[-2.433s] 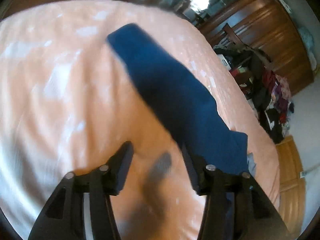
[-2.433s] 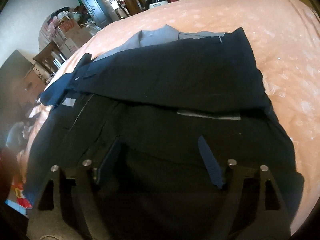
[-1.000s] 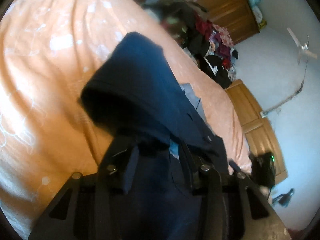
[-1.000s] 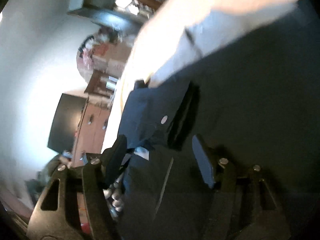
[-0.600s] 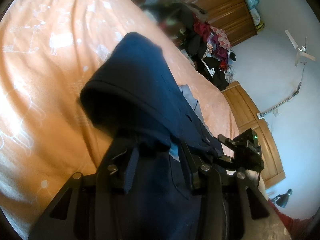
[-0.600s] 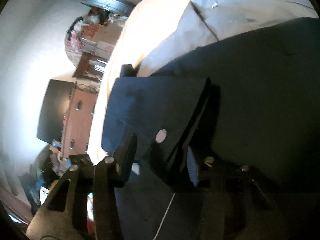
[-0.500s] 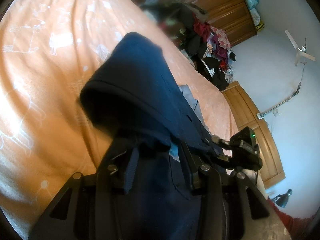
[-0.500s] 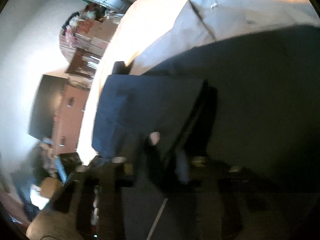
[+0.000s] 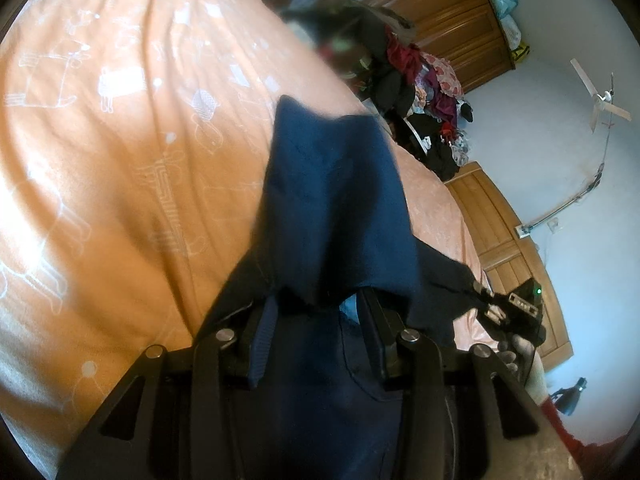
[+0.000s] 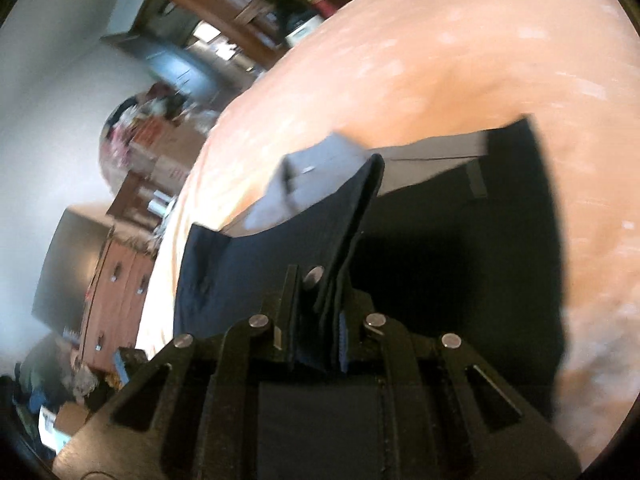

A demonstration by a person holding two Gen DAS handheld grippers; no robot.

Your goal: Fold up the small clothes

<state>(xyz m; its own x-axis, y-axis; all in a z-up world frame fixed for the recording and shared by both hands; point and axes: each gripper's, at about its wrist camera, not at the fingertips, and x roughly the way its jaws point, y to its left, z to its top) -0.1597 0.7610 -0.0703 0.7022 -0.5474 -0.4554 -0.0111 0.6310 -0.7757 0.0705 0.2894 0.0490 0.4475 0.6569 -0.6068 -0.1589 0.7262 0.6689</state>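
Observation:
A dark navy pair of small trousers [image 9: 336, 200] hangs lifted over the orange bedsheet [image 9: 100, 160]. My left gripper [image 9: 316, 320] is shut on a bunched edge of the cloth, which drapes over its fingers. In the right wrist view my right gripper [image 10: 316, 320] is shut on the waistband with its metal snap button [image 10: 313, 276]; the rest of the trousers [image 10: 460, 264] lies on the sheet [image 10: 440, 80], grey pocket lining [image 10: 316, 176] showing. The right gripper [image 9: 508, 304], held by a hand, also appears at the right of the left wrist view, pulling the cloth taut.
A heap of clothes [image 9: 424, 96] lies past the bed's far edge in front of a wooden wardrobe [image 9: 440, 12]. A wooden cabinet [image 9: 516, 256] stands by the blue wall. In the right wrist view a dresser [image 10: 116, 284] and cluttered boxes [image 10: 160, 148] stand beside the bed.
Both grippers have risen with the trousers. The right gripper closed fully on the waistband and pulled it away from the left, stretching the cloth between them; both views are blurred by motion.

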